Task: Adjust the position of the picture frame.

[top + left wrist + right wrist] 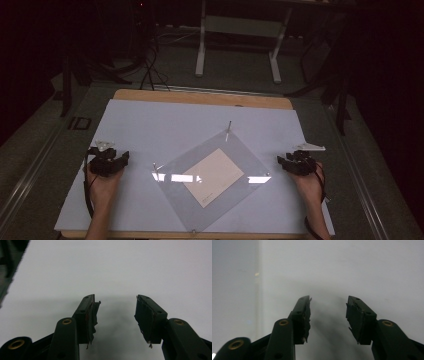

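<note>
A clear plastic sleeve (212, 176) lies turned like a diamond in the middle of the white board (150, 125), with a cream card (213, 176) inside it. My left gripper (118, 161) rests on the board at its left edge, well clear of the sleeve. In the left gripper view its jaws stand apart over bare white board, the left gripper (115, 302) open and empty. My right gripper (284, 162) rests near the board's right edge, just beyond the sleeve's right corner. The right gripper (327, 302) is open too, nothing between its jaws.
The white board lies on a wooden table (200, 97) whose edge shows at the back. Small metal clips (229, 129) sit at the sleeve's corners. Beyond the table a white desk frame (239, 30) and cables (150, 70) stand on the dark floor.
</note>
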Motion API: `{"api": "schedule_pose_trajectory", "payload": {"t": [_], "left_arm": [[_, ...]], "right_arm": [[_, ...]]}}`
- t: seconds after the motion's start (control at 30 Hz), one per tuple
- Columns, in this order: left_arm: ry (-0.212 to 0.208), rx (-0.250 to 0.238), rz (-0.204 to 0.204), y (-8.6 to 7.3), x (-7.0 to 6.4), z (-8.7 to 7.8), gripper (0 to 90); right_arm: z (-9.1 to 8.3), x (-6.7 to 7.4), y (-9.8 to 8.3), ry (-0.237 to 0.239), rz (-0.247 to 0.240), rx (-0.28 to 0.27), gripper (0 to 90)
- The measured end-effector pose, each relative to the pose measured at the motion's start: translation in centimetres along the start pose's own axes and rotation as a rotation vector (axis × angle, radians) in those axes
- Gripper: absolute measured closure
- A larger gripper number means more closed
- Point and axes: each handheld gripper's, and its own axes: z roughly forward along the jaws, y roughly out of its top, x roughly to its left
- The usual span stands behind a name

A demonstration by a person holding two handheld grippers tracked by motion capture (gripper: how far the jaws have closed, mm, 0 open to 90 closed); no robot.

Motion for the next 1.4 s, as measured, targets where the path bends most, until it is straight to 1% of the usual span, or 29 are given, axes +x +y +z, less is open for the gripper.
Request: {"api": "schedule_pose_trajectory", "payload": {"t": [0.03, 0.07, 0.1, 0.13, 0.17, 0.2, 0.27, 0.3, 0.33, 0.37, 0.4, 0.43, 0.5, 0.53, 0.63, 0.73, 0.77, 0.8, 0.87, 0.9, 1.0, 1.1, 1.2, 1.3, 1.4], "left_arm": [[0.000, 0.000, 0.000, 0.0, 0.0, 0.0, 49.5], [-0.044, -0.002, 0.000, -0.2, -0.2, -0.4, 49.2], [-0.044, -0.002, 0.000, -0.2, -0.2, -0.4, 48.1], [-0.089, -0.003, 0.003, -0.3, -0.5, -0.8, 45.5], [-0.089, -0.003, 0.003, -0.3, -0.5, -0.8, 44.3], [-0.126, -0.014, 0.000, -0.4, -0.8, -1.2, 43.3], [-0.133, -0.016, 0.005, -0.4, -1.0, -1.4, 43.2], [-0.143, -0.021, 0.026, -0.4, -1.3, -1.6, 43.2], [-0.143, -0.021, 0.026, -0.4, -1.3, -1.6, 43.4], [-0.144, -0.026, 0.042, -0.4, -1.7, -1.9, 44.0], [-0.142, -0.024, 0.050, -0.5, -1.9, -2.0, 45.0], [-0.138, -0.017, 0.053, -0.6, -2.1, -2.1, 46.5], [-0.143, -0.013, 0.053, -0.7, -2.2, -2.2, 47.5], [-0.173, -0.013, 0.052, -1.0, -2.4, -2.3, 48.0], [-0.193, -0.010, 0.070, -1.2, -2.7, -2.6, 49.0], [-0.213, -0.001, 0.094, -1.3, -3.2, -2.9, 52.3], [-0.213, 0.003, 0.101, -1.3, -3.3, -3.0, 52.8], [-0.211, 0.008, 0.105, -1.3, -3.4, -3.0, 52.8], [-0.226, 0.008, 0.108, -1.3, -3.4, -3.0, 52.8], [-0.225, 0.010, 0.112, -1.3, -3.5, -3.0, 52.8], [-0.236, 0.010, 0.137, -1.4, -3.6, -3.0, 54.4], [-0.249, 0.003, 0.146, -1.8, -3.7, -3.2, 54.7], [-0.237, -0.023, 0.169, -2.1, -3.7, -3.7, 54.9], [-0.251, -0.035, 0.163, -2.2, -3.7, -3.9, 57.0], [-0.262, -0.040, 0.172, -2.3, -3.9, -4.0, 56.8]], "right_arm": [[0.0, 0.0, 0.0, 0.000, 0.000, 0.000, 54.4], [0.1, 0.4, 0.0, -0.001, -0.012, 0.014, 54.9], [0.1, 0.4, 0.0, -0.001, -0.012, 0.014, 54.9], [0.1, 0.7, 0.0, 0.010, -0.022, 0.010, 55.9], [0.1, 0.7, 0.0, 0.010, -0.022, 0.010, 55.9], [-0.1, 1.0, 0.1, 0.012, -0.044, 0.004, 58.9], [-0.3, 1.0, 0.2, 0.016, -0.042, -0.001, 59.6], [-0.4, 1.0, 0.3, 0.026, -0.037, -0.008, 60.3], [-0.4, 1.0, 0.3, 0.026, -0.037, -0.008, 60.3], [-0.5, 1.0, 0.4, 0.054, -0.019, -0.027, 60.9], [-0.5, 1.1, 0.5, 0.060, -0.016, -0.031, 60.6], [-0.5, 1.1, 0.5, 0.070, -0.014, -0.034, 60.1], [-0.6, 1.3, 0.6, 0.110, 0.007, -0.049, 59.9], [-0.7, 1.5, 0.8, 0.114, 0.002, -0.060, 60.2], [-0.8, 2.4, 1.6, 0.119, -0.051, -0.068, 60.8], [-0.5, 3.2, 2.5, 0.126, -0.086, -0.068, 61.6], [-0.4, 3.4, 2.8, 0.129, -0.094, -0.067, 62.4], [-0.3, 3.6, 3.1, 0.138, -0.094, -0.069, 63.1], [-0.1, 3.9, 3.8, 0.154, -0.089, -0.077, 63.9], [0.0, 4.1, 4.1, 0.159, -0.092, -0.080, 64.2], [0.6, 4.6, 4.9, 0.169, -0.101, -0.075, 64.7], [1.2, 4.8, 5.6, 0.203, -0.096, -0.078, 65.6], [1.6, 5.1, 6.2, 0.209, -0.112, -0.090, 66.6], [2.0, 5.4, 6.9, 0.212, -0.119, -0.092, 66.6], [2.3, 5.6, 7.3, 0.210, -0.127, -0.092, 67.0]]}}
